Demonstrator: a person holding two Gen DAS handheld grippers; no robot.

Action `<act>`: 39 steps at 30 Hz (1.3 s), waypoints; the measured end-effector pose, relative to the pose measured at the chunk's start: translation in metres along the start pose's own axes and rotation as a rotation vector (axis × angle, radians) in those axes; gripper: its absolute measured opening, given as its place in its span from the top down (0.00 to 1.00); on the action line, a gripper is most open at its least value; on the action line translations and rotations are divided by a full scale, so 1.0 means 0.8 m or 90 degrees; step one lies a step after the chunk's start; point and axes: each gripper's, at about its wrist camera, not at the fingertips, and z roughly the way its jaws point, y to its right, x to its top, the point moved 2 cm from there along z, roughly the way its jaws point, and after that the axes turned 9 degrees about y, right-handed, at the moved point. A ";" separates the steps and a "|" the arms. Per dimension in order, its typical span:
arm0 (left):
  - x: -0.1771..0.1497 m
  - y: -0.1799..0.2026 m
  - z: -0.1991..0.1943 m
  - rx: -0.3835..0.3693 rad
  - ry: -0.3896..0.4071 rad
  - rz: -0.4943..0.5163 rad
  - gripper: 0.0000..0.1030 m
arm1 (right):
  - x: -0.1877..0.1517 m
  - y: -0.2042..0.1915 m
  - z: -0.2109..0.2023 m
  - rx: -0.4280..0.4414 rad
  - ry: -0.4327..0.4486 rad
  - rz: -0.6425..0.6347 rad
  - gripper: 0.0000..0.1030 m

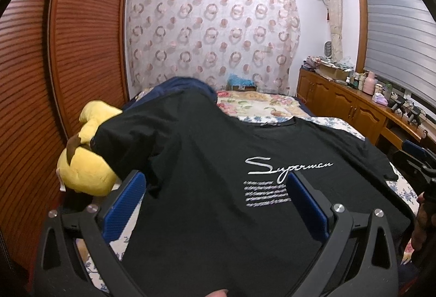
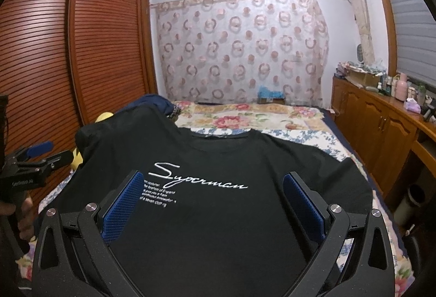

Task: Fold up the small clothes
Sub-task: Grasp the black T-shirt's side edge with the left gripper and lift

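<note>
I read "Superman" in white script across the chest of the black T-shirt (image 2: pixel 218 188), which lies spread face-up on the floral bedspread (image 2: pixel 272 117), collar pointing away from me toward the far end of the bed. Under the script sit several lines of small white print; in the right wrist view I can pick out fragments such as "of England" and "of a seven", the rest being too small or hidden behind a finger. The mount of my other tool carries a small label I can't read with certainty.

My left gripper (image 1: pixel 215 196) has its jaws spread wide, its blue pads (image 1: pixel 124 204) framing the shirt's left half with nothing clamped; I cannot tell whether the tips touch the cloth. My right gripper (image 2: pixel 212 199) is likewise wide apart over the print, holding nothing.

Both tools point forward along the bed at a shallow downward tilt. A hand (image 2: pixel 24 212) grips the left tool's handle at the frame edge. The shirt's left sleeve drapes against a yellow plush toy (image 1: pixel 87 161) just beside the wooden wardrobe (image 1: pixel 81 38).
</note>
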 end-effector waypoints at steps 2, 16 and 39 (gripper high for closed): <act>-0.006 -0.006 0.005 0.002 -0.009 0.001 0.00 | -0.006 0.002 0.010 0.007 -0.010 0.006 0.00; -0.022 -0.075 0.040 0.009 -0.057 -0.003 0.01 | -0.030 -0.013 0.056 0.061 -0.071 -0.005 0.00; -0.009 -0.198 0.156 0.016 -0.135 -0.047 0.42 | -0.044 -0.060 0.109 0.132 -0.117 -0.069 0.00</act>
